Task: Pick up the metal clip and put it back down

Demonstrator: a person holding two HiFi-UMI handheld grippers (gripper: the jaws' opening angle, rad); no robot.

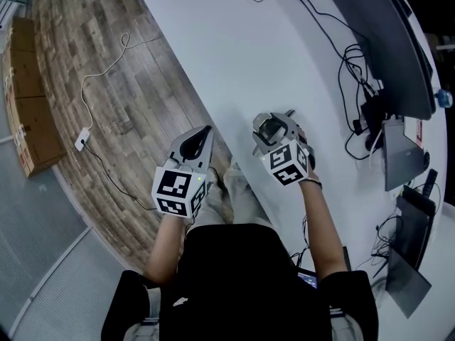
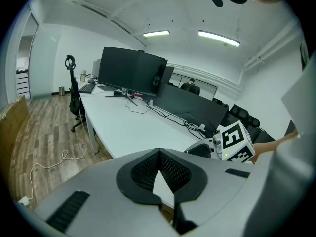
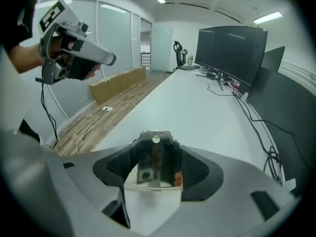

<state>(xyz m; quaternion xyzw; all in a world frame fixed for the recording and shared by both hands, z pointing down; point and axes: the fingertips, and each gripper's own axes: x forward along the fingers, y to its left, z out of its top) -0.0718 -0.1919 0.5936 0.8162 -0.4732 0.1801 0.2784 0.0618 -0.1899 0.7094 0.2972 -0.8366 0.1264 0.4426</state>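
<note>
Your right gripper [image 1: 273, 128] pinches the metal clip [image 3: 156, 163]; lower it level onto the table [image 1: 234, 55]. Left gripper [image 1: 205, 133]: pressed together, empty.

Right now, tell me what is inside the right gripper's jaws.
The metal clip, gripped between the right gripper's black pads. Its sides are covered by the pads, so the contact there cannot be seen.

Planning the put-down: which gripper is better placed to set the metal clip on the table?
Right. The right gripper holds the metal clip over the table; the left gripper is shut and empty.
</note>
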